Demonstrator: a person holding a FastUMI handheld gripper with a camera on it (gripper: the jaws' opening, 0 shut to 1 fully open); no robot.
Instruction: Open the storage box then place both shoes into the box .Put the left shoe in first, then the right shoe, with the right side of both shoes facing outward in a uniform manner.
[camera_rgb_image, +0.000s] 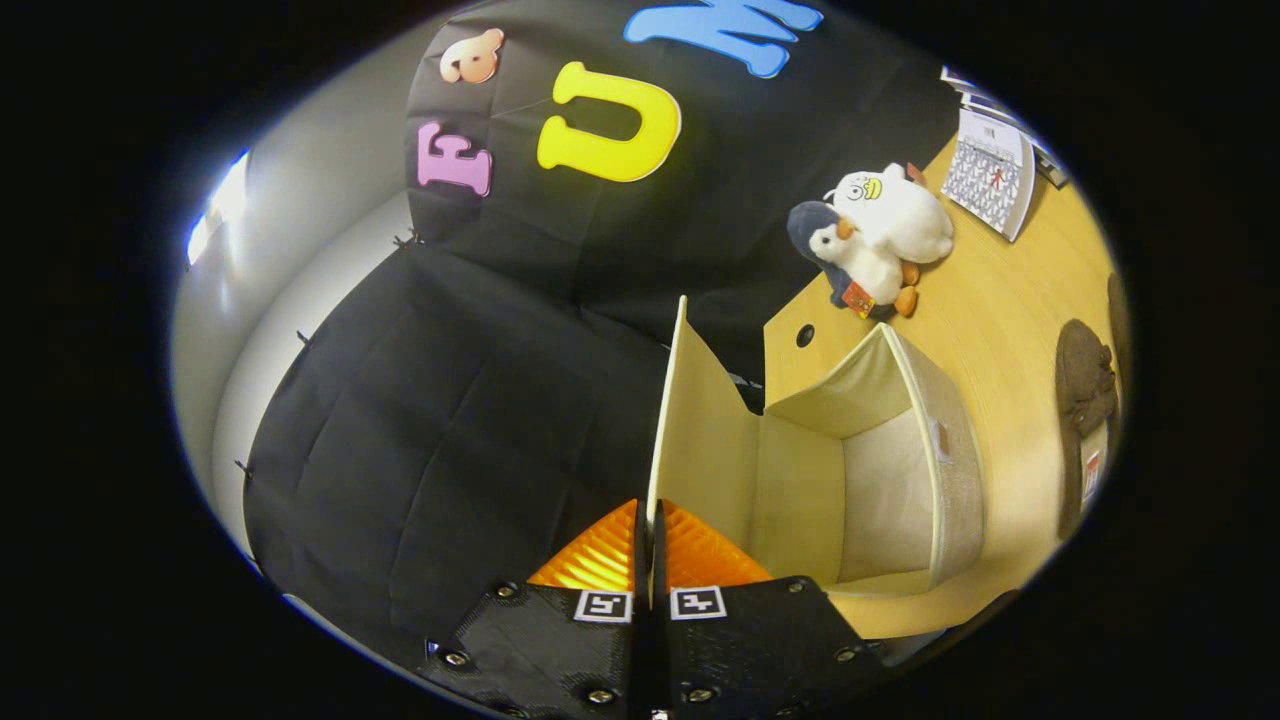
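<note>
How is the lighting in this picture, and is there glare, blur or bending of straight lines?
Gripper view: warm, even light on the wooden table; a white glare patch beyond the black cloth; the storage box and its lid, pinched by the gripper, look sharp; fisheye curves the table's edge.

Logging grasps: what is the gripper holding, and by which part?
The gripper is shut on the box lid, pinching its free edge.

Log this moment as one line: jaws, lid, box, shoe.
gripper: jaws shut on lid | lid: raised upright | storage box: open, empty | shoe: on table beyond box
</note>
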